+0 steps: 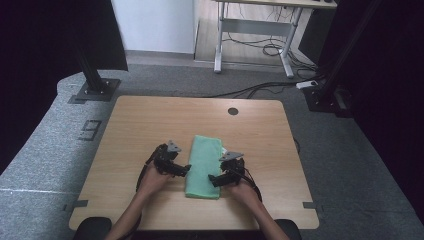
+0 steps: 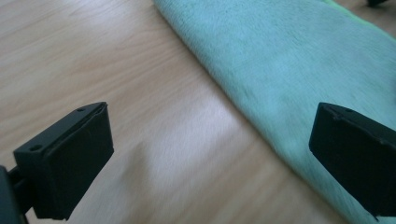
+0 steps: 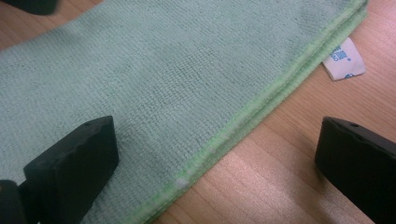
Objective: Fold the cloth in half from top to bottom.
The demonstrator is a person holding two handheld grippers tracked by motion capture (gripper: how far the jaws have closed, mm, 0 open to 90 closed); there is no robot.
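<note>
On wood table (image 1: 140,125), fuzzy green cloth (image 1: 204,166), folded oblong.

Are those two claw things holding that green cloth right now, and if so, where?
No, nothing is held. Both the left gripper and the right gripper stand open, each with its jaws straddling a long edge of the folded green cloth.

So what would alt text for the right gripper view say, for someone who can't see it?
A folded green cloth lies on a wooden table, its stitched edge running diagonally between the open right gripper's two black jaws. A small white care tag pokes out from the edge at the upper right.
</note>
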